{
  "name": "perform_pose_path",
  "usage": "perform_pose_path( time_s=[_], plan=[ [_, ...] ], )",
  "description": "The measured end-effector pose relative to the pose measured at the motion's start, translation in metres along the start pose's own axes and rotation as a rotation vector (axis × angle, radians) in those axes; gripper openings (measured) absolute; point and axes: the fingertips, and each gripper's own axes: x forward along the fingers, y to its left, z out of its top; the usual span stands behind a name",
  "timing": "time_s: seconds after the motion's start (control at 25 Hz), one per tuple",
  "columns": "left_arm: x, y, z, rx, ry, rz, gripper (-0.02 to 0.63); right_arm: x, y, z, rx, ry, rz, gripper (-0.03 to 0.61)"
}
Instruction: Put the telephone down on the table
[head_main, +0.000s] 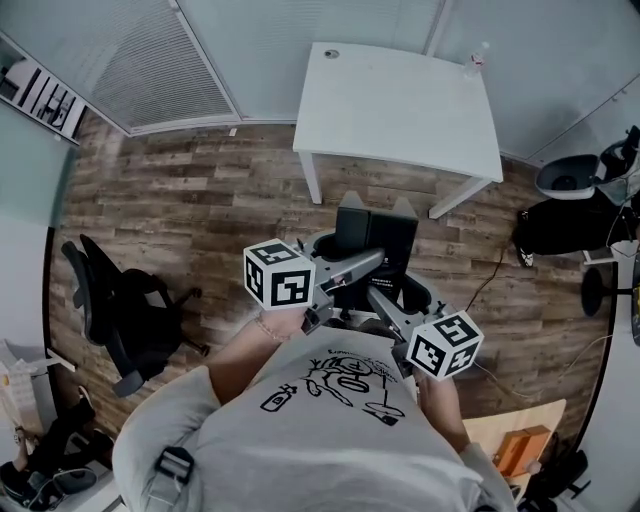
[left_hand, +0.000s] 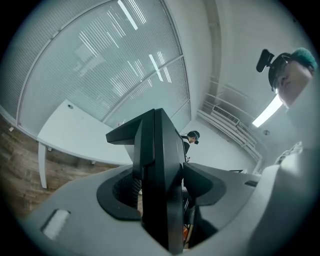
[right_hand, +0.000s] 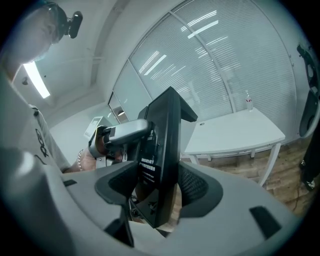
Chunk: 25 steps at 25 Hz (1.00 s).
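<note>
Room: office with a wood-plank floor (head_main: 190, 200), glazed walls and slatted blinds (head_main: 170, 60).

Nearest the camera: the person's grey shirt (head_main: 300, 440), with both forearms reaching forward from it.

Left gripper (left_hand: 162, 187): jaws closed on the telephone (head_main: 377, 235). Its own view shows the black body edge-on between the two pads, which press on either face.

Right gripper (right_hand: 159, 187): also clamped on the telephone, jaws set wide, with the slab standing upright between the pads. White print shows on the face turned towards the left pad. The same view shows the left gripper gripping the telephone from the opposite side.

Head view: the two grippers converge from left and right, marker cubes outward, with the telephone between their tips.

Telephone position: held in the air over the floor, in front of the counter (head_main: 400, 110) and not touching it.

Left of the person: a black office chair (head_main: 120, 310) on the floor, well apart.

Far: the white counter stands against the glazed wall, with a small bottle (head_main: 477, 58) at its far right corner.
</note>
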Motion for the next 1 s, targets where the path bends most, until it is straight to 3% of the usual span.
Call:
perform_pose_path(
  time_s=[0.56, 1.0],
  plan=[
    [-0.001, 0.031, 0.022, -0.021, -0.006, 0.010, 0.259, 0.032, -0.009, 0.016, 0.010, 0.022, 0.002, 0.241],
    [0.046, 0.052, 0.058, -0.025, -0.018, 0.014, 0.259, 0.042, -0.059, 0.055, 0.003, 0.020, 0.009, 0.241]
  ],
)
